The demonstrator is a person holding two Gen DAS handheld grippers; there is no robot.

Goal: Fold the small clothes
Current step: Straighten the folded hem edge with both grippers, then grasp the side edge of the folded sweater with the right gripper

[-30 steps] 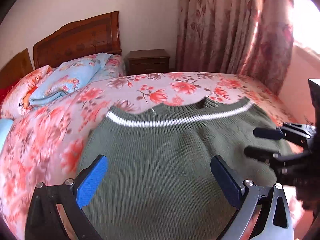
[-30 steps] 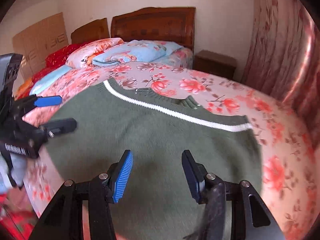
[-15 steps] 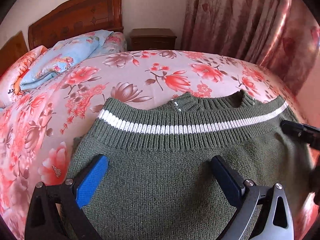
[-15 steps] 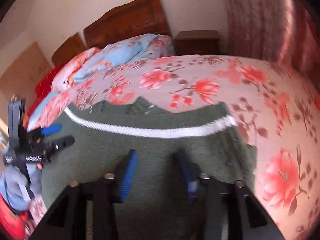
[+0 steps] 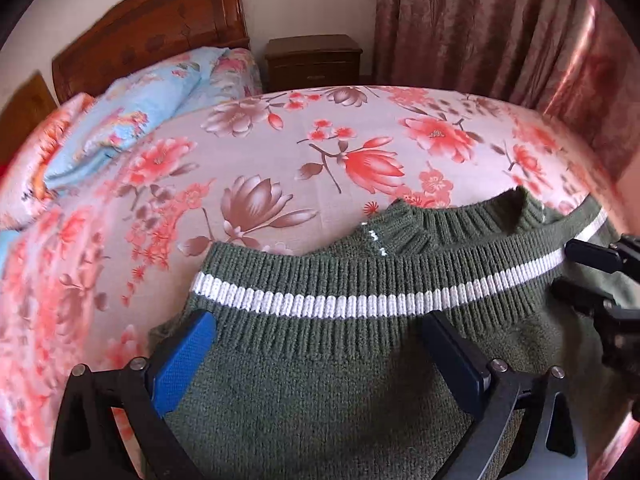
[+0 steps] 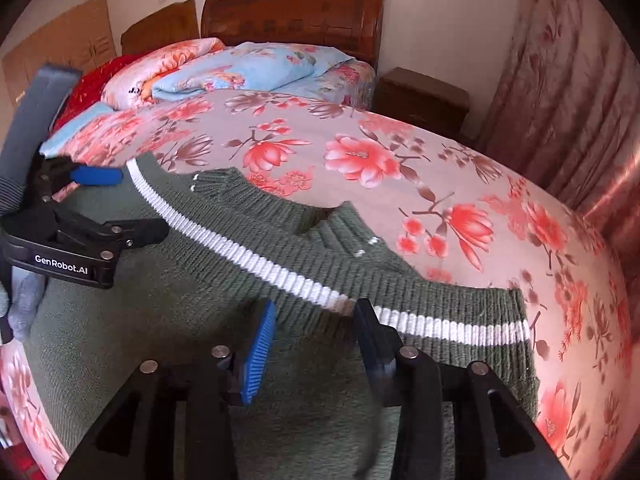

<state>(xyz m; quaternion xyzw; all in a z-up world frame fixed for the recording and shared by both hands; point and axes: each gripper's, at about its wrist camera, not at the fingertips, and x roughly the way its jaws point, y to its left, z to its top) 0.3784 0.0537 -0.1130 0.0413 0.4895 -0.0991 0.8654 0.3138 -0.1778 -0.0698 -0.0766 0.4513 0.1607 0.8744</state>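
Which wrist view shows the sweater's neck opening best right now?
The right wrist view: the sweater's neck opening shows whole, with both ribbed edges. The left wrist view shows it too, but foreshortened, near the far right.

Dark olive-green knitted sweater (image 5: pixel 360 380) is showing one white stripe (image 5: pixel 340 305) across its ribbed band. Flat floral bedsheet (image 5: pixel 320 152) is showing coral-red and brown blossoms on pale pink. Folded light-blue flowered quilt (image 6: pixel 256 70) is sitting by reddish-brown carved wooden headboard (image 6: pixel 296 8). Pink-brown patterned curtain (image 5: pixel 480 20) is hanging. Black grippers are carrying blue pads (image 5: pixel 182 360).
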